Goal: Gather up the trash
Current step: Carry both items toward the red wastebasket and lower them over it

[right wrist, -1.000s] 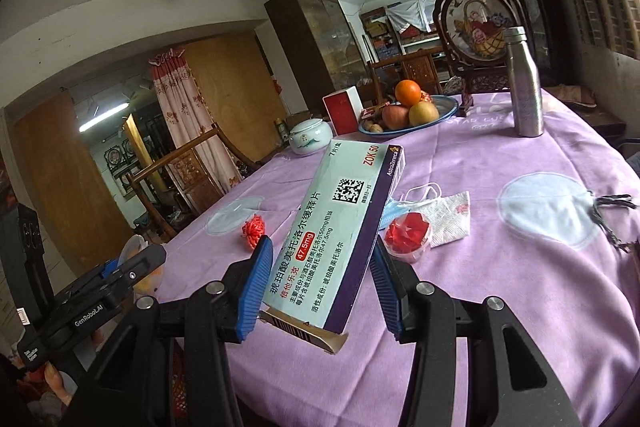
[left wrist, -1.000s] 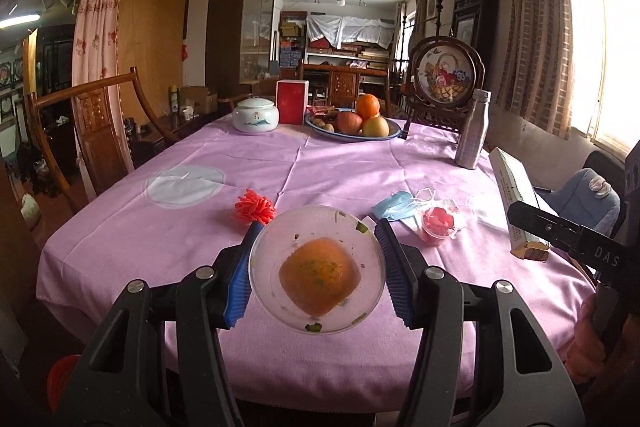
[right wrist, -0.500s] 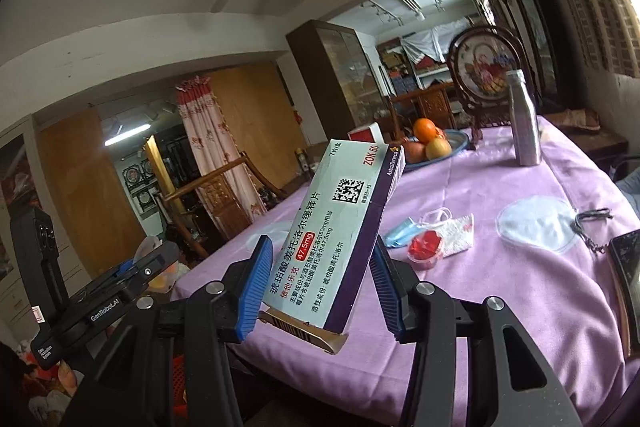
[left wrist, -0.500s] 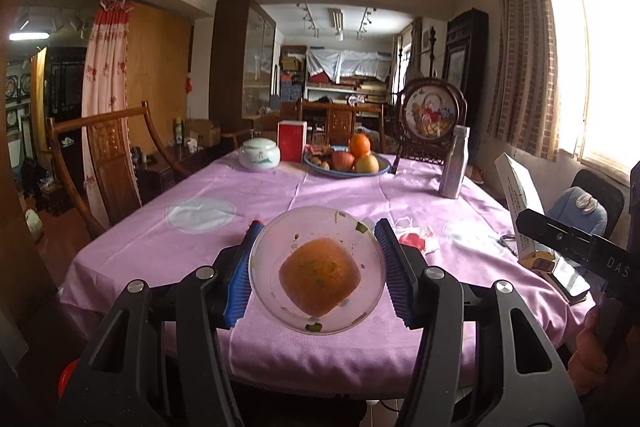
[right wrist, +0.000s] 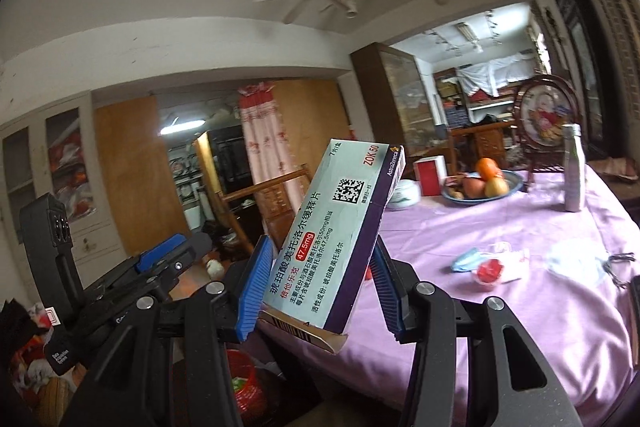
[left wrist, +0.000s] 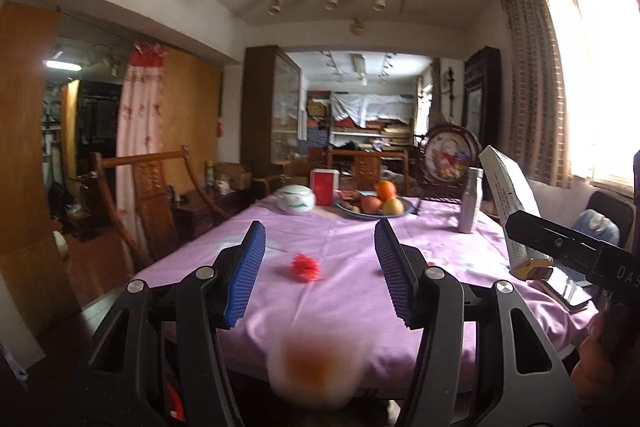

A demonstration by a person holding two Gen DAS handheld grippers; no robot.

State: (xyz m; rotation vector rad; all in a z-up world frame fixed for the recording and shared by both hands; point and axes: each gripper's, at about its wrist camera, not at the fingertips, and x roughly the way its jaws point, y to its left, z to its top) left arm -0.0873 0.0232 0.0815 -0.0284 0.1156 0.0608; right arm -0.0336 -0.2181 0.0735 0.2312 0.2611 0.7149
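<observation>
Blue-padded left gripper (left wrist: 319,269) stands open, nothing between its pads; a blurred clear cup with orange contents (left wrist: 316,367) is falling just below it. Right gripper (right wrist: 320,283) clamps a medicine box (right wrist: 336,239) printed "ZOK 50", "47.5mg", "AstraZeneca". Beyond, a red wrapper (left wrist: 306,267) lies on the purple tablecloth (left wrist: 352,291).

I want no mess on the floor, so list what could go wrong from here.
1. The clear food container is a blur below the left gripper, whose jaws are open with nothing between them. It seems to be dropping and could miss the red bin and spill.
2. The right gripper pinches only the lower end of the tilted medicine box, so the box could pivot or slip out.
</observation>
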